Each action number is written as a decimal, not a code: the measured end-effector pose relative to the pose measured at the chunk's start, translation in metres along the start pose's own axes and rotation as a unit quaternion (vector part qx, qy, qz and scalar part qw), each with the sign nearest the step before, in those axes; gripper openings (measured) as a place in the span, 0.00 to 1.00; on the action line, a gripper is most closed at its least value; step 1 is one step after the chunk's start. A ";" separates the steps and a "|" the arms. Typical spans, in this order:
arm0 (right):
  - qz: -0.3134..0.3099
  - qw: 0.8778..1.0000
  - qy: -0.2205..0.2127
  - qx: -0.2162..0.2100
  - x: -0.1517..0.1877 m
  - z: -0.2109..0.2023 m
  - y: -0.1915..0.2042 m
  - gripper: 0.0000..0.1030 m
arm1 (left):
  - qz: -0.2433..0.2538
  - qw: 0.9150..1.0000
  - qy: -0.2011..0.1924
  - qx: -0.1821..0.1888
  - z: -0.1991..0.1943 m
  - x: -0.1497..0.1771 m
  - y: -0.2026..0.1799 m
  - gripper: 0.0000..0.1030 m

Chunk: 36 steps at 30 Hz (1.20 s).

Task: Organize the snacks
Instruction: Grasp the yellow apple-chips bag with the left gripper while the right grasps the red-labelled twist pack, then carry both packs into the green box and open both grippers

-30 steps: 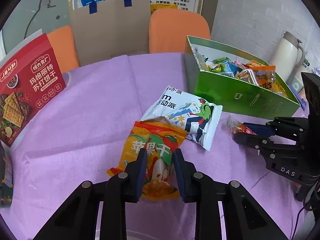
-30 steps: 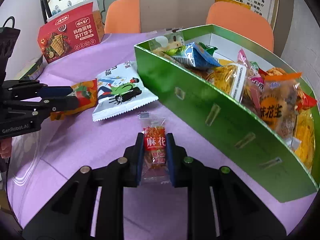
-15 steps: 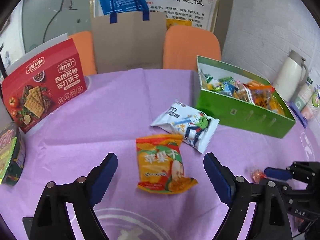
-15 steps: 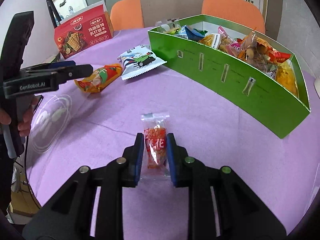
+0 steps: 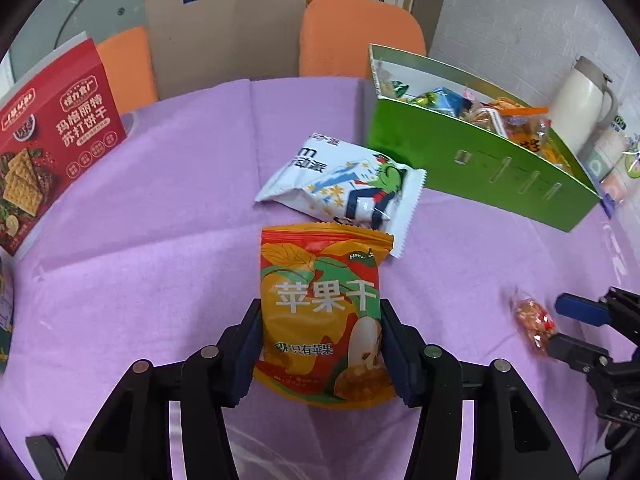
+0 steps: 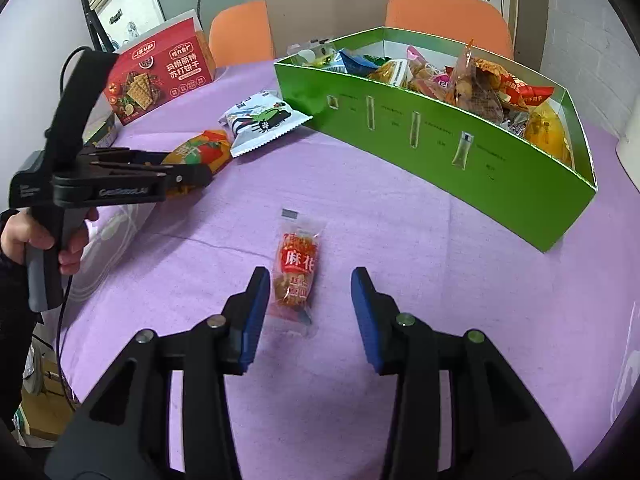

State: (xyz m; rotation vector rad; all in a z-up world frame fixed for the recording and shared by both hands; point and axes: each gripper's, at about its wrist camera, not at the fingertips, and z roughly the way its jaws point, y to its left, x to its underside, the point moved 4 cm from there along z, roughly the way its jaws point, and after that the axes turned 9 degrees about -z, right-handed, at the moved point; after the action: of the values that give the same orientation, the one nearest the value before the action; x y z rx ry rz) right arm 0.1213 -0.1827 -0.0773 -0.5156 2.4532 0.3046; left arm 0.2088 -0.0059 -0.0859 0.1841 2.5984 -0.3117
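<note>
left tongs [image 5: 322,342] clamped on the orange apple-chip bag [image 5: 320,312]; right tongs [image 6: 306,312] apart, twist-snack packet [image 6: 294,276] between them, green box [image 6: 440,136] at 1 o'clock.

Two claws showing: left claw [image 5: 322,340], right claw [image 6: 306,312]. Three loose packets lying on the surface: orange packet [image 5: 320,312], white packet [image 5: 340,184], small clear packet [image 6: 296,272]. One green box [image 6: 440,136] sitting upper right, holding many packets, uncountable. One red box [image 6: 160,72], two orange chairs [image 6: 448,12].
</note>
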 end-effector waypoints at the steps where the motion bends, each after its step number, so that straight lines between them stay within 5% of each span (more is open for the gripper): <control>1: 0.003 1.000 -0.001 -0.001 0.001 -0.001 -0.001 0.43 | 0.002 1.000 0.001 0.005 -0.003 0.004 -0.002 0.53; 11: -0.012 1.000 0.007 -0.002 -0.004 0.012 0.012 0.41 | -0.001 1.000 -0.007 -0.007 -0.004 0.009 -0.007 0.58; 14: -0.020 1.000 0.007 0.008 -0.003 0.015 0.013 0.24 | 0.002 1.000 -0.013 -0.012 -0.004 0.009 -0.006 0.53; 22: -0.010 1.000 -0.024 -0.004 -0.005 -0.013 0.011 0.22 | 0.006 0.999 -0.037 0.034 -0.041 0.017 -0.032 0.49; 30: 0.000 0.993 -0.110 0.033 -0.040 -0.075 -0.012 0.22 | 0.044 0.990 -0.105 0.086 -0.094 -0.025 -0.090 0.49; 36: 0.016 0.987 -0.144 0.068 -0.074 -0.092 -0.045 0.22 | 0.034 0.986 -0.136 0.087 -0.096 -0.074 -0.113 0.49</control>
State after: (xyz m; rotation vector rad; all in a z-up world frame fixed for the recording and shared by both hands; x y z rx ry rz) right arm 0.1477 -0.2325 0.0362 -0.3471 2.1846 0.2063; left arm 0.2054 -0.0954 0.0535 0.2719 2.2900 -0.5032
